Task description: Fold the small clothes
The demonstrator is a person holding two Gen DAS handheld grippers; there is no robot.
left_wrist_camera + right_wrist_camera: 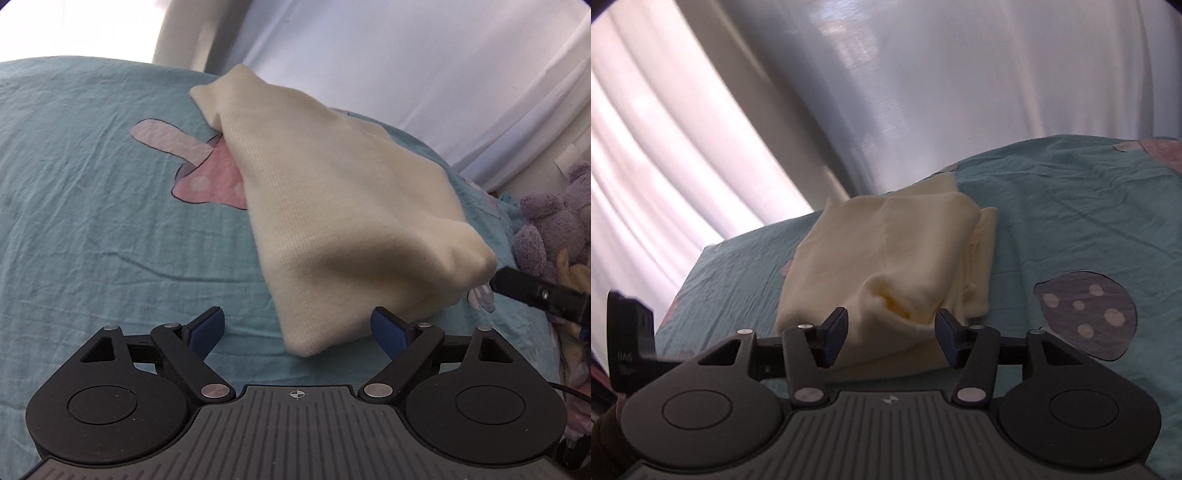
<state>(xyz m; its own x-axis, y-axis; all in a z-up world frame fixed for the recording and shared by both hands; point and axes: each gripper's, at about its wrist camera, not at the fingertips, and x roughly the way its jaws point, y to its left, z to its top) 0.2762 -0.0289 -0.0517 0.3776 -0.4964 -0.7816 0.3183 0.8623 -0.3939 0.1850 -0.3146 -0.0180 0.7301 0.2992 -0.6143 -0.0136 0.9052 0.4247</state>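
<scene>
A cream knit garment [332, 206] lies folded on the teal bedsheet [92, 221]. In the left wrist view its near corner lies between my left gripper's fingers; the left gripper [299, 328] is open and empty. The other gripper's black finger [532, 291] shows at the garment's right corner. In the right wrist view the garment [886, 258] lies just in front of my right gripper [892, 332], which is open with the cloth's near edge between its blue pads [836, 328]. The garment looks blurred at its edges.
The sheet has pink mushroom prints [207, 173] and a dark spotted one [1086, 314]. Purple plush toys [554, 221] sit at the bed's right side. White curtains [701, 147] hang behind the bed. The left gripper's black body [628, 354] shows at the left edge.
</scene>
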